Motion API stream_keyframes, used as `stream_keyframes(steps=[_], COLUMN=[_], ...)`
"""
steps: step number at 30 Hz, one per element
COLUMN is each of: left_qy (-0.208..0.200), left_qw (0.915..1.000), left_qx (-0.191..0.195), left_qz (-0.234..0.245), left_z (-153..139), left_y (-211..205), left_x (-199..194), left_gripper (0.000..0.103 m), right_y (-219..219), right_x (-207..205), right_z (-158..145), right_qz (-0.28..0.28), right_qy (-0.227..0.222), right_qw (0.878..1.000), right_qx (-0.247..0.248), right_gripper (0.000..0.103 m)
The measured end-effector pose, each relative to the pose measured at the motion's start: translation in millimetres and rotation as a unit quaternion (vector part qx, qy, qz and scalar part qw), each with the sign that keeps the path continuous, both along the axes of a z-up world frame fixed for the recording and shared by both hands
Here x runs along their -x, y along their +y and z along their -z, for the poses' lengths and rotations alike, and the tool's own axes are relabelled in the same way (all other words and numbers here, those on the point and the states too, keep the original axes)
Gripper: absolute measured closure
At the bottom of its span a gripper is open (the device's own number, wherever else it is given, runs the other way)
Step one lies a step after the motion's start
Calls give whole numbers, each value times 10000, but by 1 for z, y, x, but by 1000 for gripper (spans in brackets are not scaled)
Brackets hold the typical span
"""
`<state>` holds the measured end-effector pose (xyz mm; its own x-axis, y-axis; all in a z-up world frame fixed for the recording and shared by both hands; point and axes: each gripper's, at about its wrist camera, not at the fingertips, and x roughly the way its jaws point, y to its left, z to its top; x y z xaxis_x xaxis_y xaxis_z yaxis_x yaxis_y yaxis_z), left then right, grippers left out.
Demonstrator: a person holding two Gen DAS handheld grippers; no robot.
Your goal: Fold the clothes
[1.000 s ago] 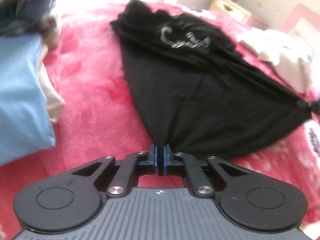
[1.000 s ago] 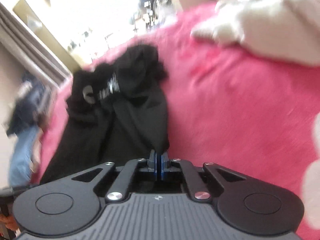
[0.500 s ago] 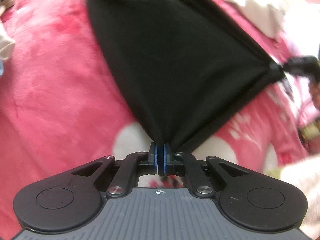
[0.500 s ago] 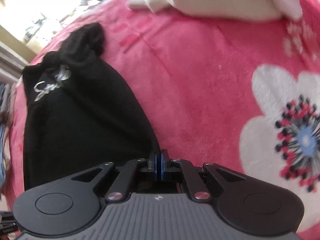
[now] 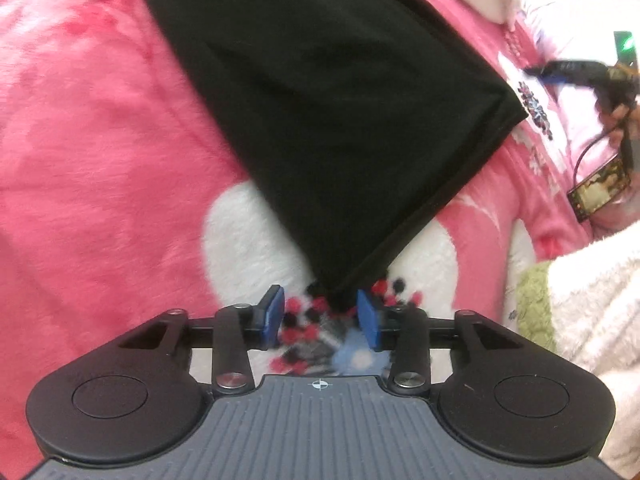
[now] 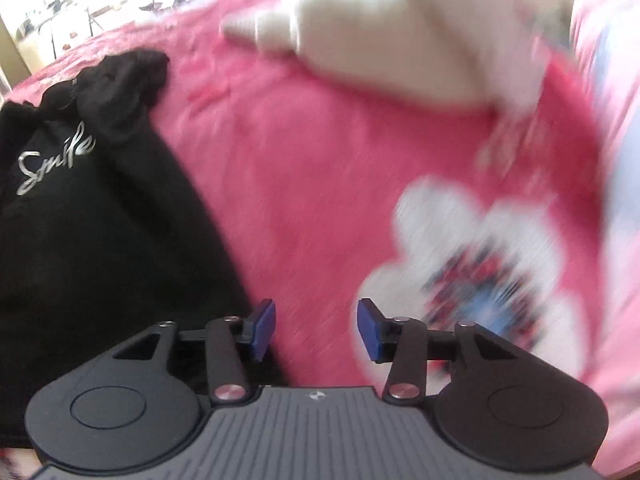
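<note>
Left wrist view shows the left gripper (image 5: 320,316) spread wide at a corner of the black shirt (image 5: 340,120) lying flat on the pink blanket (image 5: 100,140), the right gripper (image 6: 316,330) likewise released (blurred), so any regrasp should pinch one hem squarely.

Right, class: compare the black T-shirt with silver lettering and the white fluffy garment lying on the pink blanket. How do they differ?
The black T-shirt with silver lettering is dark, smooth and spread fairly flat with a bunched sleeve; the white fluffy garment is pale, plush and heaped in a loose mound. The T-shirt lies beside the open right tool, its corner between the open left tool's pads; the white garment sits farther off. Both rest on the pink flowered blanket.
</note>
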<state>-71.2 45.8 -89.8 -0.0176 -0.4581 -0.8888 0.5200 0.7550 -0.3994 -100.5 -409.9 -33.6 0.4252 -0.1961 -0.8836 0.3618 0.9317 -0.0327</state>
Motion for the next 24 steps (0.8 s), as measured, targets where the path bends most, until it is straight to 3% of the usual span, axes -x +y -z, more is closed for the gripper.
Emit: stream_keyframes(steps=[3, 5, 8, 12, 15, 17, 24], left_qy=[-129, -207, -347, -498, -506, -500, -349], left_qw=[9997, 9989, 9977, 9961, 9938, 9930, 9884], left_qx=[-20, 27, 176, 427, 609, 709, 998], left_qz=[-217, -414, -550, -595, -782, -798, -1089], left_z=[-10, -8, -4, 6, 12, 11, 13], left_y=[2, 3, 2, -9, -13, -13, -10], left_x=[-3, -10, -14, -12, -10, -9, -18], left_gripper=[60, 60, 60, 61, 63, 69, 69], right_y=[19, 49, 109, 185, 228, 249, 330], right_x=[-13, -34, -66, -102, -128, -144, -220], right_z=[-31, -46, -58, -58, -48, -43, -24], right_qz=[-509, -1241, -2545, -3958, -4448, -4587, -5175], right_qy=[-359, -677, -890, -724, -427, -323, -868], right_qw=[9953, 9873, 9619, 9153, 8932, 8855, 8511], right_qx=[740, 721, 452, -169, -507, -666, -195], right_gripper=[55, 55, 55, 55, 56, 58, 60])
